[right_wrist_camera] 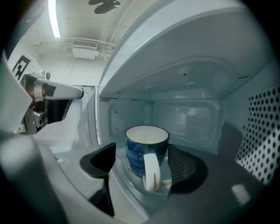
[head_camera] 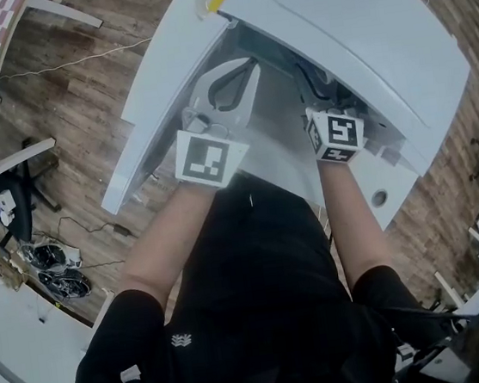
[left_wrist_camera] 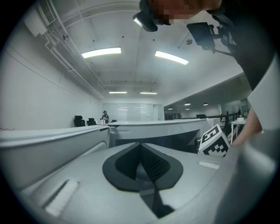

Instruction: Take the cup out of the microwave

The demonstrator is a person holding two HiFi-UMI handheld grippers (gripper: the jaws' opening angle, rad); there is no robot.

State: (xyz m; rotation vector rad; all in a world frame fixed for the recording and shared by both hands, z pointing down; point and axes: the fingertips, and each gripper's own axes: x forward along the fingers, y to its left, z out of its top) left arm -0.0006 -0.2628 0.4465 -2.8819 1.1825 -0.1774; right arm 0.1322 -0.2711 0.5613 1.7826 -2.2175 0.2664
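Cup [right_wrist_camera: 145, 150]: one, inside one microwave [right_wrist_camera: 188, 83]

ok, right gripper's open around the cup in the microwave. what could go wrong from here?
1. The handle points straight at the right gripper; an uneven squeeze could twist the cup.
2. The cup stands on the glass tray; a one-sided touch may slide it.
3. The microwave roof sits low; lifting high risks a knock.

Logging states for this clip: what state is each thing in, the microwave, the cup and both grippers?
microwave: door open.
cup: upright inside the microwave, handle facing out, not gripped.
right gripper: jaws open, either side of the cup.
left gripper: jaws shut, empty.
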